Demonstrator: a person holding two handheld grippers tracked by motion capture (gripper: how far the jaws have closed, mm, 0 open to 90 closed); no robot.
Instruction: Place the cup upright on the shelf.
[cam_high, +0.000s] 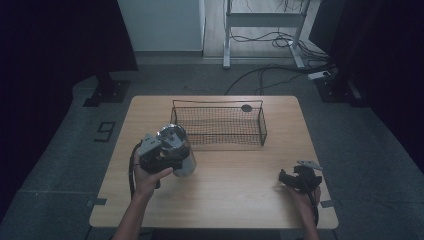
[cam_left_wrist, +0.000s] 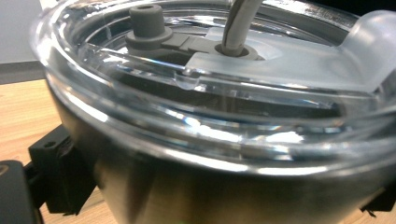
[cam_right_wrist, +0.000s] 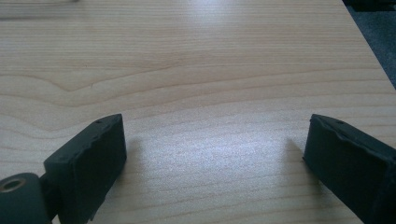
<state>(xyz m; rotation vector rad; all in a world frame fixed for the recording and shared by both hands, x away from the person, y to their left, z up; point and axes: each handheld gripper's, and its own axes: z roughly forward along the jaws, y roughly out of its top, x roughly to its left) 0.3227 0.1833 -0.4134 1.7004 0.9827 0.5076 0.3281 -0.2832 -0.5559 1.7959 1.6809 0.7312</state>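
Your left tool (cam_high: 167, 150) is pinching the shiny steel tumbler with the clear plastic lid (cam_high: 178, 147); in the left gripper view its black jaws sit against the metal wall on either side, just below the lid rim (cam_left_wrist: 196, 121), with the grey straw and stopper rising from the lid. The tumbler is at the left half of the light wooden bench (cam_high: 235, 190), just in front of the near left corner of the black wire basket (cam_high: 220, 125). I cannot tell whether its base rests on the wood or is lifted.

What matters for the next move: the basket lies ahead and slightly to the right of the tumbler, its long axis running left to right across the bench, open side up. Your left hand is far nearer to it than your right. Your right tool (cam_high: 299, 179) rests low at the near right of the bench, well apart from both, its jaws spread wide over bare wood (cam_right_wrist: 210, 93) and holding nothing.
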